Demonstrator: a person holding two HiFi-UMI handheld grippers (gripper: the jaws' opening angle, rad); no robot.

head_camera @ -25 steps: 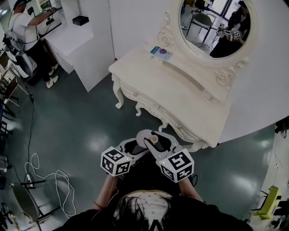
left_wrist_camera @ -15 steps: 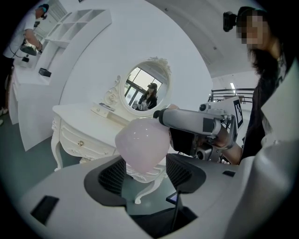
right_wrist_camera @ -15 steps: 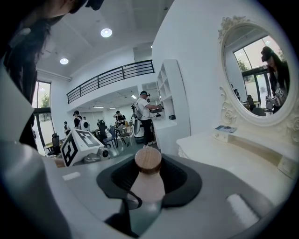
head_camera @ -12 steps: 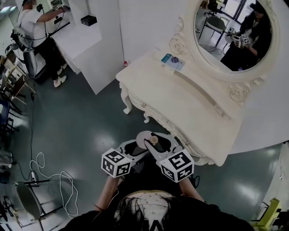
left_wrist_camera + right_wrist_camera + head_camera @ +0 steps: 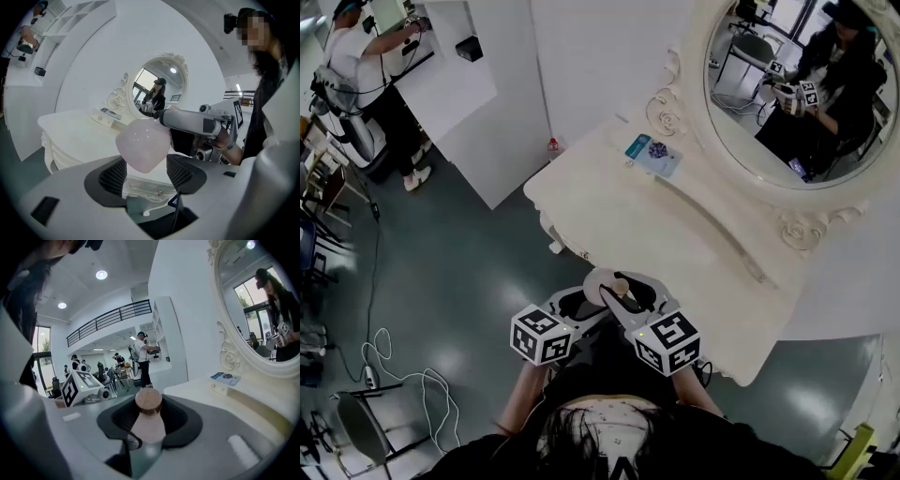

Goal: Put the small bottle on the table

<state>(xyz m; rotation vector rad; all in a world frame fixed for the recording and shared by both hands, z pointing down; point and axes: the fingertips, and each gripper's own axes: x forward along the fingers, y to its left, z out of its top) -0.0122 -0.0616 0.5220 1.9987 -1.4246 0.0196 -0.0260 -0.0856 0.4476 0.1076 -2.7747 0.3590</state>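
Small bottle (image 5: 602, 284) low centre of head view, left gripper (image 5: 146, 172) clamped on its round body, right gripper (image 5: 149, 420) clasping its neck, white table (image 5: 675, 234) just above

One small bottle (image 5: 602, 279); two grippers (left gripper (image 5: 146, 174), right gripper (image 5: 149, 420)); one table (image 5: 675, 244); one mirror (image 5: 750, 103).

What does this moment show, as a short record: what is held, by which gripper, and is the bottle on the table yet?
held: small bottle, pinkish body, wooden cap
left gripper: fingers on the bottle's body
right gripper: fingers on the bottle's neck
table: white, just ahead, with an oval mirror
on table: a small blue card near the mirror
bottle on table: not yet, held in the air
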